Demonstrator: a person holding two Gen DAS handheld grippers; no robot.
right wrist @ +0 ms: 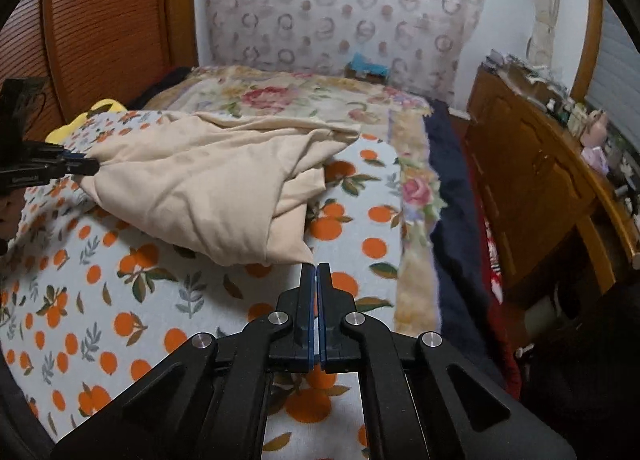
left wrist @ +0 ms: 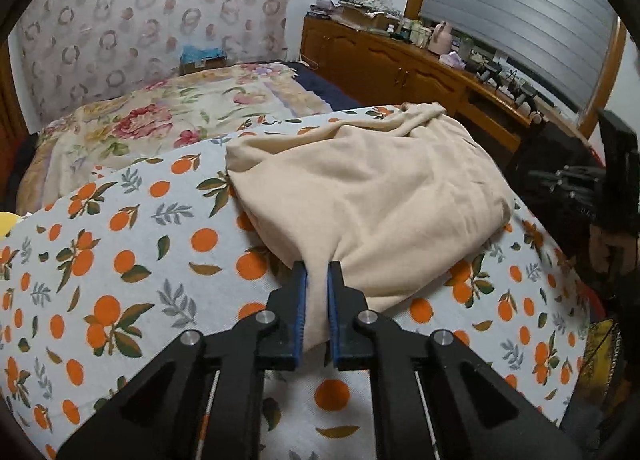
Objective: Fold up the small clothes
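Blue-padded jaws of the left gripper [left wrist: 317, 272] clamp a pinched corner of the beige garment [left wrist: 372, 196], presumably to anchor that end for the fold. Bunched and creased, the garment lies on the orange-print cloth [left wrist: 120, 228] that covers the bed and gives a flat working surface. Right gripper [right wrist: 316, 272] has its jaws together with nothing visibly caught between them; its tips sit just beside the garment's near corner [right wrist: 296, 256], so that corner appears not yet secured. A wooden cabinet [right wrist: 528, 180] stands well apart.
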